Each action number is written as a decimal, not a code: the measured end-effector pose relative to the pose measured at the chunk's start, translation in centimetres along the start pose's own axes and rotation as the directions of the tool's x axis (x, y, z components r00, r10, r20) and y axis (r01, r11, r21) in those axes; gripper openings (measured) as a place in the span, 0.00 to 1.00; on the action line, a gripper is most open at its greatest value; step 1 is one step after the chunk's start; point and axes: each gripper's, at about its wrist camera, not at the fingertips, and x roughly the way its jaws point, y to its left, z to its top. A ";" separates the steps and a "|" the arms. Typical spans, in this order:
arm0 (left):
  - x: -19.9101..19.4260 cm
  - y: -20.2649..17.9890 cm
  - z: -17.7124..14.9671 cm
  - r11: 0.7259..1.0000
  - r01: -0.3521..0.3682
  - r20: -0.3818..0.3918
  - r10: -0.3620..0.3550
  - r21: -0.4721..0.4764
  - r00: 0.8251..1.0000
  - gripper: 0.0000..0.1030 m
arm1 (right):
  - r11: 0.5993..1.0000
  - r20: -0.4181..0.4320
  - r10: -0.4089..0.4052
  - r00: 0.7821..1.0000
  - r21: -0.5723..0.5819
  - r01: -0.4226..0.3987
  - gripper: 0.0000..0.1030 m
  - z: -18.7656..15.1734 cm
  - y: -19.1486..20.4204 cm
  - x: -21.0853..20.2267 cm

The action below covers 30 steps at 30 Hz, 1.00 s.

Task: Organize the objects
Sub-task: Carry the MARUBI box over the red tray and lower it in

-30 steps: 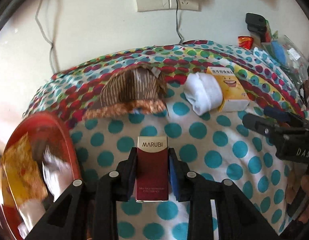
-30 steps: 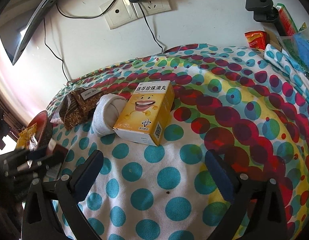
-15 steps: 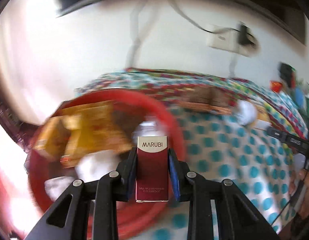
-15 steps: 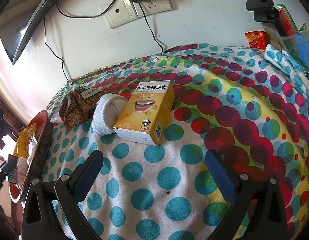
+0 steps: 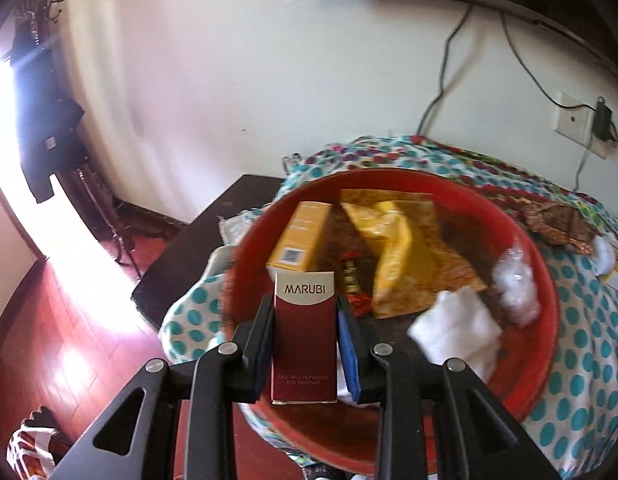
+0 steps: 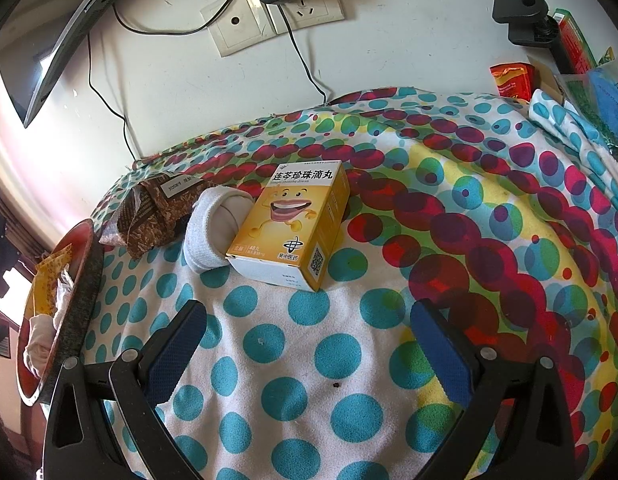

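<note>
At the far left of the left wrist view, bare wooden floor (image 5: 69, 344) runs toward a bright doorway, and a dark table edge (image 5: 197, 248) juts out beside the spotted cloth (image 5: 589, 360). Right of that edge sits the red tray (image 5: 549, 344), its near rim hanging past the cloth's corner. The left gripper (image 5: 305, 340) pinches the maroon MARUBI box (image 5: 304, 336) upright between both pads, held above the tray's near left part. Inside the tray lie an orange carton (image 5: 301, 236), a yellow packet (image 5: 393, 256) and a white folded cloth (image 5: 457, 328) (the middle is crowded, the near rim less so).

In the right wrist view the tray (image 6: 85, 280) stands at the cloth's left edge, then a brown patterned pouch (image 6: 153, 212), a rolled white sock (image 6: 205, 232) touching the yellow medicine box (image 6: 293, 220). The right gripper (image 6: 309, 344) has its fingers spread wide, nothing between them, over open cloth (image 6: 269, 360) with free room ahead and to the right.
</note>
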 end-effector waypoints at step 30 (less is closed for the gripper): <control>2.9 -2.0 -0.5 1.000 -0.026 -0.059 0.027 0.017 0.998 0.28 | 1.000 -0.004 -0.007 1.000 -0.007 0.007 1.00 0.0 0.1 0.0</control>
